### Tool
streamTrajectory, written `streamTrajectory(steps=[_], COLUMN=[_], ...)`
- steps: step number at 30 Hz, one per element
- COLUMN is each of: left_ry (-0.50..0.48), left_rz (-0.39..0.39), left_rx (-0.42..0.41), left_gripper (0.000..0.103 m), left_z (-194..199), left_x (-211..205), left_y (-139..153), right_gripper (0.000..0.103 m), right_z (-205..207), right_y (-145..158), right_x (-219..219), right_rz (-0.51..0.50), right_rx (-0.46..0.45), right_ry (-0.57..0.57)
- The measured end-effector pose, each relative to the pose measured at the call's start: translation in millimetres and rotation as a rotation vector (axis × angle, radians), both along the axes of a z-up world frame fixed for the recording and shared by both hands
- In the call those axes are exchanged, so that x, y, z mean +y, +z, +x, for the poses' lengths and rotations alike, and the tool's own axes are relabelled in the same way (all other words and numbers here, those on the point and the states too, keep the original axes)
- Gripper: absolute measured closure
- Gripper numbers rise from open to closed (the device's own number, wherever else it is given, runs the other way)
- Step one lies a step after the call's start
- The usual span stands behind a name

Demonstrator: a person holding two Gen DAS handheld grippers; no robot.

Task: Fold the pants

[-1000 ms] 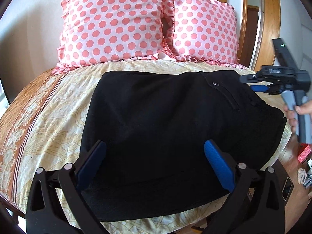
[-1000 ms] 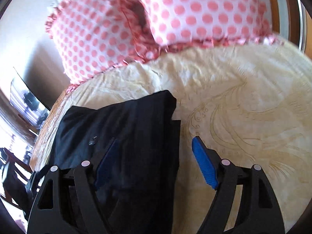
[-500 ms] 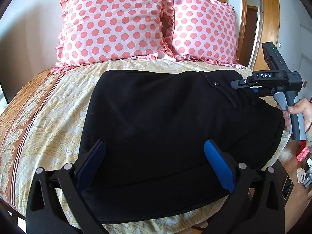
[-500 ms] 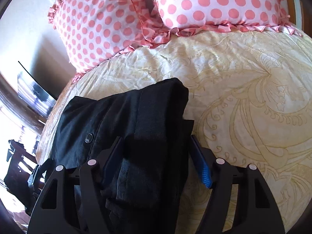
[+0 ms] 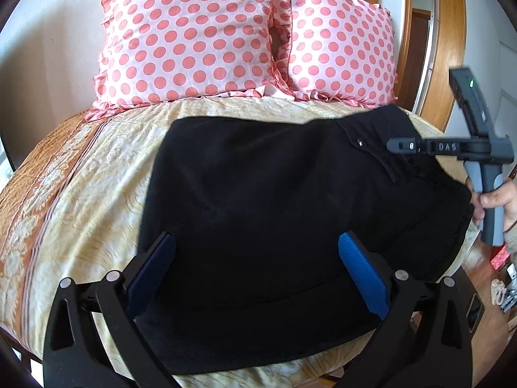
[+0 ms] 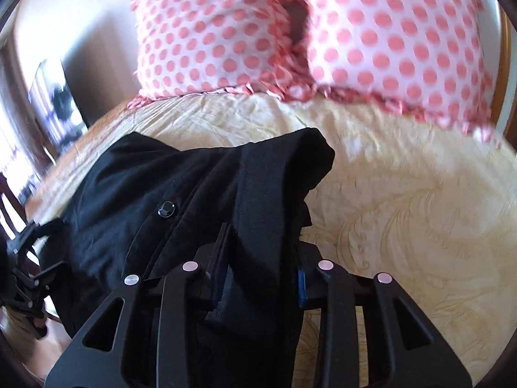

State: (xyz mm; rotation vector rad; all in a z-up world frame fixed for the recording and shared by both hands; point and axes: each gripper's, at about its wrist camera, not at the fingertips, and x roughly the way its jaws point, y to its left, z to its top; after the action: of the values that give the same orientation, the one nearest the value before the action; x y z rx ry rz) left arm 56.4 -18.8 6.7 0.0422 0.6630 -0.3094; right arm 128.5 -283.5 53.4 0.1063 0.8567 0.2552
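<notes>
The black pants (image 5: pixel 274 213) lie folded on the cream patterned bedspread (image 5: pixel 97 174). My left gripper (image 5: pixel 257 258) is open, its blue pads spread over the near edge of the pants, holding nothing. My right gripper (image 6: pixel 258 258) is shut on the waistband end of the pants (image 6: pixel 265 194), which is bunched and lifted between its fingers; a black button (image 6: pixel 165 208) shows beside it. In the left wrist view the right gripper (image 5: pixel 416 147) is at the right end of the pants, which rises off the bed there.
Two pink polka-dot pillows (image 5: pixel 194 38) stand against the headboard. A wooden door frame (image 5: pixel 452 51) is at the right. The bed's right edge drops to a wooden floor (image 5: pixel 488 294) with small items. Chairs (image 6: pixel 16 226) stand past the left side.
My right gripper closed on the waistband end of the pants and lifted it. My left gripper stayed open and still.
</notes>
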Motion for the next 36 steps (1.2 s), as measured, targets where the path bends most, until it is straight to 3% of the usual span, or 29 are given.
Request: streamTrajectory(steps=[4, 7, 10, 14, 17, 24, 26, 27, 29, 30, 36], left_ry=[0.046, 0.061, 0.081, 0.048, 0.025, -0.01, -0.018, -0.012, -0.007, -0.005, 0.005], left_rz=[-0.034, -0.065, -0.075, -0.152, -0.185, -0.144, -0.143, -0.143, -0.146, -0.146, -0.114], left_rx=[-0.018, 0.052, 0.142, 0.281, 0.341, 0.347, 0.349, 0.344, 0.315, 0.297, 0.234], left_gripper=[0.002, 0.003, 0.014, 0.03, 0.032, 0.039, 0.054, 0.06, 0.089, 0.094, 0.098], left_z=[23, 58, 90, 123, 137, 147, 149, 149, 147, 146, 152], left_x=[25, 44, 58, 71, 71, 58, 55, 55, 54, 54, 48], left_y=[22, 27, 23, 8, -1, -2, -2, -1, 3, 6, 22], right_gripper=[0.057, 0.053, 0.052, 0.052, 0.051, 0.049, 0.052, 0.059, 0.067, 0.071, 0.075], right_z=[8, 11, 12, 11, 13, 15, 14, 13, 10, 9, 26], right_y=[-5, -9, -12, -13, -15, -22, -23, -23, -19, -16, 1], right_x=[-3, -7, -10, -10, -12, -18, -17, -16, -13, -11, -7], right_rz=[0.018, 0.055, 0.072, 0.076, 0.095, 0.156, 0.155, 0.152, 0.138, 0.129, 0.088], right_rx=[0.035, 0.058, 0.062, 0.06, 0.066, 0.073, 0.061, 0.05, 0.023, 0.01, -0.056], right_ry=[-0.003, -0.001, -0.003, 0.002, 0.005, 0.023, 0.031, 0.037, 0.047, 0.048, 0.046])
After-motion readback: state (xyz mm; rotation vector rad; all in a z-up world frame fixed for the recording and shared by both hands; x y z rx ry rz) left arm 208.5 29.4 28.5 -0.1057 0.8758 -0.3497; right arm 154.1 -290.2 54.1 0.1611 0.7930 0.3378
